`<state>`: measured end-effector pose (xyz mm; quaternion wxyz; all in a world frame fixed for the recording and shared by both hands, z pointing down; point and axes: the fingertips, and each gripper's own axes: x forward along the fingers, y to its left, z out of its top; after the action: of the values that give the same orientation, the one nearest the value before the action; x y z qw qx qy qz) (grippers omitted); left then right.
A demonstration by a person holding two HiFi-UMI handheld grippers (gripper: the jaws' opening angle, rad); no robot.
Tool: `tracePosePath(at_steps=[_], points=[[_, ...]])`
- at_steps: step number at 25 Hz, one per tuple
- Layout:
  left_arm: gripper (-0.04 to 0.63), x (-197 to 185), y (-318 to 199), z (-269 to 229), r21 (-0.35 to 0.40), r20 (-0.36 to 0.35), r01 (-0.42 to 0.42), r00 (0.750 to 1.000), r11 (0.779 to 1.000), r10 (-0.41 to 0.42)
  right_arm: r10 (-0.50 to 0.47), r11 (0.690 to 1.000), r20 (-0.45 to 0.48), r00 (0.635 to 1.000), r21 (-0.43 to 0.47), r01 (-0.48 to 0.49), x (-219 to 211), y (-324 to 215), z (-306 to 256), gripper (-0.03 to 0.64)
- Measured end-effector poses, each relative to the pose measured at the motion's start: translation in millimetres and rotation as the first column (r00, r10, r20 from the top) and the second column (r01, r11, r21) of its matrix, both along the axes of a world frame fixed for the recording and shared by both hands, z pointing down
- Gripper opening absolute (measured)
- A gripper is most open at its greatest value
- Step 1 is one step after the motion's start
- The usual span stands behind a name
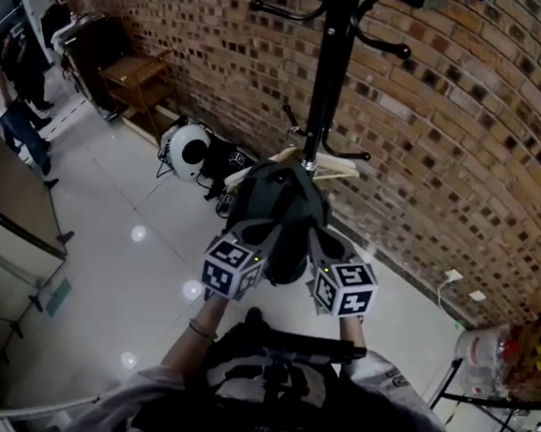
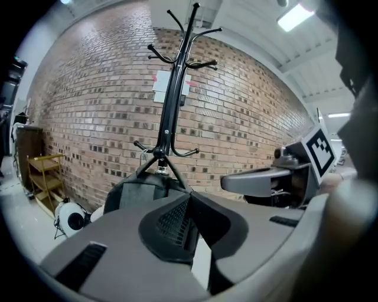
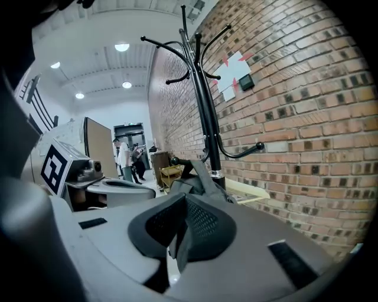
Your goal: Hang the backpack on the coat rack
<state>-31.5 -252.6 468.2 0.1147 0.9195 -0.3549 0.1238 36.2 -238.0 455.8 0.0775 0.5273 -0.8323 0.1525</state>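
Observation:
A black coat rack (image 1: 328, 74) stands against the brick wall. A dark grey backpack (image 1: 280, 216) hangs low on its pole, by the lower hooks. Both grippers are held side by side just in front of the backpack. My left gripper (image 1: 253, 230) is shut, and its pads meet with nothing between them in the left gripper view, where the backpack (image 2: 134, 191) and the rack (image 2: 171, 112) lie beyond the tips. My right gripper (image 1: 318, 237) is shut as well, with nothing between its pads; past it I see a backpack strap (image 3: 199, 176) and the rack pole (image 3: 204, 112).
A pale wooden hanger (image 1: 335, 172) rests behind the pole. On the floor to the left lie a white round device (image 1: 188, 149) and a low wooden shelf (image 1: 137, 76). People (image 1: 8, 93) stand far left. A plastic bottle (image 1: 480, 351) sits at the right.

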Motion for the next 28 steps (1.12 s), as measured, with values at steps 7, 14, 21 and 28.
tracePosePath(at_steps=[7,14,21,28], points=[[-0.002,16,58,11,-0.098,-0.089,0.045,0.995,0.994,-0.054,-0.037,0.999,0.071,0.997,-0.034,0.039,5,50,13,0.009],[-0.002,26,112,24,-0.150,-0.138,0.126,0.980,0.981,-0.147,-0.112,0.992,0.062,0.992,-0.050,0.115,8,99,23,0.009],[-0.002,32,146,29,-0.145,-0.131,0.166,0.974,0.975,-0.185,-0.159,0.987,0.062,0.985,-0.024,0.161,10,128,19,0.008],[-0.002,41,160,24,-0.117,-0.136,0.197,0.968,0.973,-0.212,-0.165,0.986,0.088,0.982,-0.011,0.167,20,143,17,0.008]])
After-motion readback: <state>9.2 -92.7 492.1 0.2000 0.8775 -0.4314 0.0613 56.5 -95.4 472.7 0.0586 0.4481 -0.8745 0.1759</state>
